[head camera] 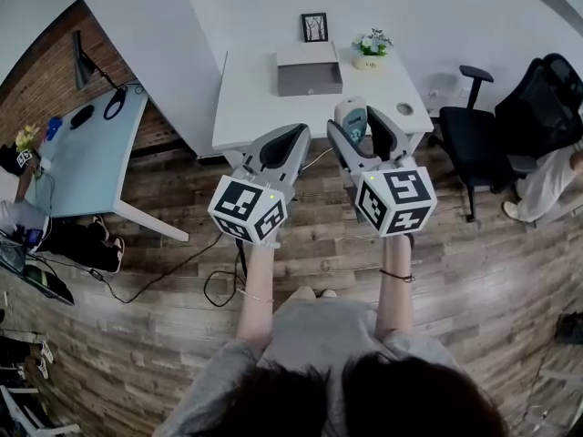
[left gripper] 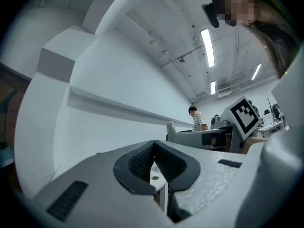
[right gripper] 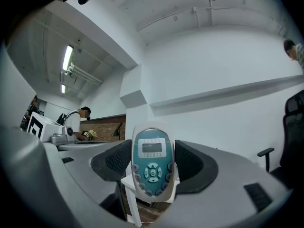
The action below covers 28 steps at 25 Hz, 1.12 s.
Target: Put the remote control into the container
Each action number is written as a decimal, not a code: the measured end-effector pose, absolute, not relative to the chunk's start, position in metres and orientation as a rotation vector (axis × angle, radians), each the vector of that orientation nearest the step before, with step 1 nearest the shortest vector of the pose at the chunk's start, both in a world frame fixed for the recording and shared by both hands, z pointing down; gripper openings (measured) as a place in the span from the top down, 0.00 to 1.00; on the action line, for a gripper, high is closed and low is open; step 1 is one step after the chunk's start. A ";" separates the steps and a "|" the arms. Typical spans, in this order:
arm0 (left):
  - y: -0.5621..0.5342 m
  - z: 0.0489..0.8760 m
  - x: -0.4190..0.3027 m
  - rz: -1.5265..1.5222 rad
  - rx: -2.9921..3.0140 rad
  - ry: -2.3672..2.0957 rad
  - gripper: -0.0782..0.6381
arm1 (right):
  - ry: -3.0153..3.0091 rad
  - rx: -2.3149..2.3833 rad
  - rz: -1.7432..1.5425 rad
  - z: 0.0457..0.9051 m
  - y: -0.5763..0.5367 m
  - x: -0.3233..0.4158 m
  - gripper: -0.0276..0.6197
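So far the remote control [right gripper: 152, 167] sits clamped in the right hand-held gripper [right gripper: 153, 148], well short of the container [head camera: 310, 78]; left hand-held gripper [left gripper: 153, 148] closed, empty; placing remains.

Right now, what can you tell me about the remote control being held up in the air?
The remote control is a rounded oval handset, seemingly plastic: a pale rim around a teal face, a small grey screen near the top, round grey buttons around a central pad below. It stands upright between the black ribbed pads of the right tool, which press its two long sides. Nothing else touches it; it hangs in the air by the white table.
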<state>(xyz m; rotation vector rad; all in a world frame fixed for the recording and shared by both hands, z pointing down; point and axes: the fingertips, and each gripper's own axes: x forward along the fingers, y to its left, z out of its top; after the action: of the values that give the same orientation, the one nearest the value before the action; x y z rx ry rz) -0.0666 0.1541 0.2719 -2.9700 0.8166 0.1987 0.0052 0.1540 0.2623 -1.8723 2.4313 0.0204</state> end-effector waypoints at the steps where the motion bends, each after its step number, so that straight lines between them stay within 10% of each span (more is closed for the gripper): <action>1: 0.153 0.273 -0.066 0.198 -2.972 0.817 0.89 | 2.431 -1.874 0.016 0.263 0.153 0.006 0.52; 28: 0.035 0.313 -0.043 0.098 -3.039 0.892 0.89 | 2.467 -1.840 -0.133 0.296 0.034 0.044 0.52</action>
<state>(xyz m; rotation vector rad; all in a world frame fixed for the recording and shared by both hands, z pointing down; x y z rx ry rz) -0.0426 0.0347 0.3125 -3.0390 0.8919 0.0985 0.0440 0.0338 0.2962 -1.8402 2.4665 -0.1326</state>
